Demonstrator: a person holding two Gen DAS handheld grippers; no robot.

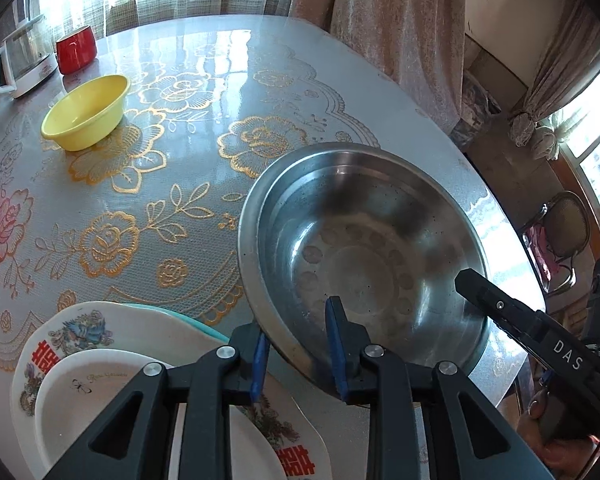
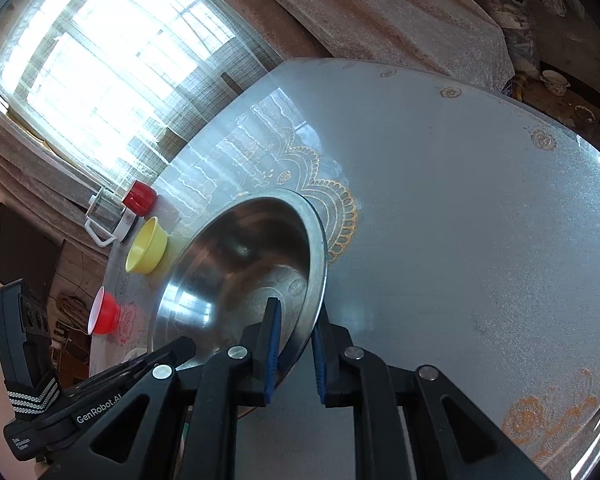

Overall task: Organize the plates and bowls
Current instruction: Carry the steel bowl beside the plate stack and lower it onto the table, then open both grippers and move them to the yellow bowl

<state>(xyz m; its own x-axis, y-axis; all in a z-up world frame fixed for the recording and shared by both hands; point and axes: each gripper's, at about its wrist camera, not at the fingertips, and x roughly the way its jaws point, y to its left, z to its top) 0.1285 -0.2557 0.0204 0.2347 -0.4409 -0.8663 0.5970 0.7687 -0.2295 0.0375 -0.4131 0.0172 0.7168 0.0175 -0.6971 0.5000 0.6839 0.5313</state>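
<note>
A large steel bowl (image 1: 364,248) is tilted above the round table; it also shows in the right wrist view (image 2: 236,264). My left gripper (image 1: 298,348) straddles the bowl's near rim, blue pads either side. My right gripper (image 2: 294,346) straddles the opposite rim the same way, and its finger shows in the left wrist view (image 1: 500,308). A stack of white decorated plates (image 1: 140,376) over a teal one lies at the lower left. A yellow bowl (image 1: 88,112) sits farther left, also seen from the right wrist (image 2: 148,246).
A red cup (image 1: 76,50) and a glass kettle (image 1: 24,60) stand at the table's far left edge. A red bowl (image 2: 106,312) sits near the left edge. The table (image 2: 460,208) carries a floral cover. Curtains and a chair (image 1: 560,236) surround it.
</note>
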